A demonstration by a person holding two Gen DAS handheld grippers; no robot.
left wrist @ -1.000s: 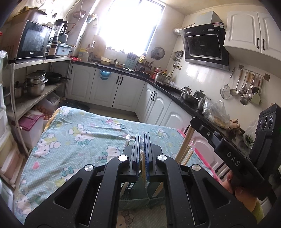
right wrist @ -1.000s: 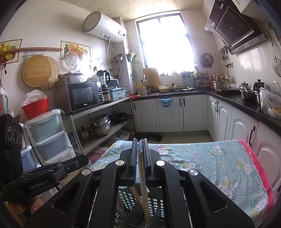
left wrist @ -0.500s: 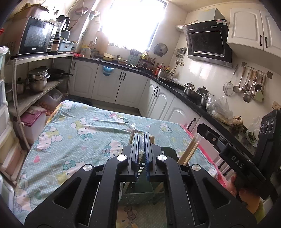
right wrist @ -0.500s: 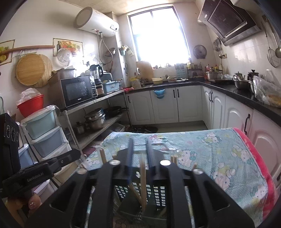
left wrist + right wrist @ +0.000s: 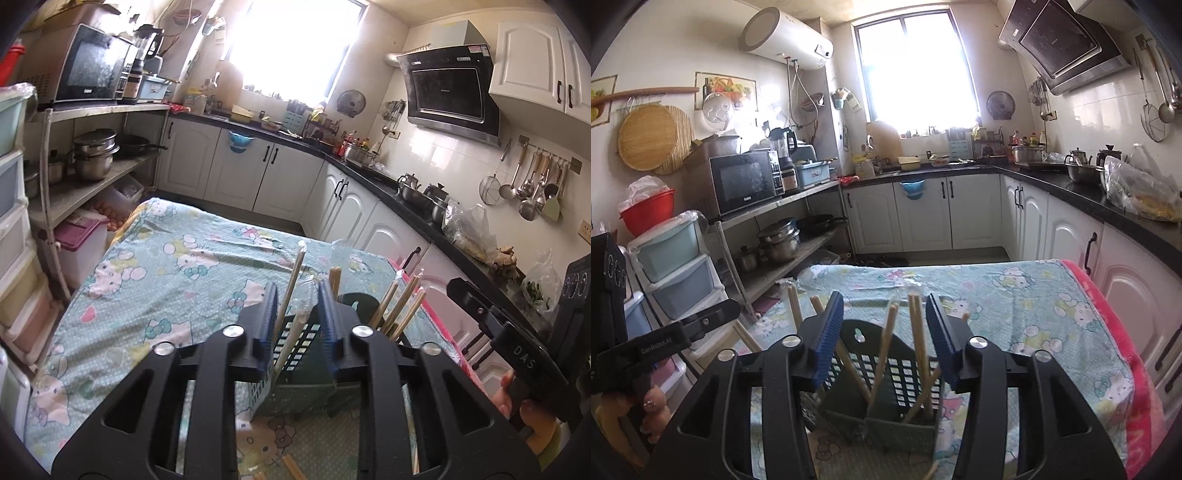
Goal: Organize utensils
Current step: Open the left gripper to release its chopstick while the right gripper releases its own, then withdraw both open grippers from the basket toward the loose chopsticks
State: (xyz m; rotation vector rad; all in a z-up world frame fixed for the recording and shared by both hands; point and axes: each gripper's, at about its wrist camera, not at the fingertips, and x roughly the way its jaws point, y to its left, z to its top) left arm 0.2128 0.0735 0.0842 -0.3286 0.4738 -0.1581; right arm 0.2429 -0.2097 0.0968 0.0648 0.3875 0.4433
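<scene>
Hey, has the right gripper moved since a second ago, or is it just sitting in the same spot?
Yes. The right gripper sank toward the green utensil holder, which now shows fully between its jaws; they have just been opening, freeing the chopsticks.

Both grippers, left and right (jaws just parted)

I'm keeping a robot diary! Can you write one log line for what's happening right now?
left tongs: just opening, chopstick between, loose | right tongs: just opening, clear of chopsticks | green holder: chopsticks standing inside
</scene>
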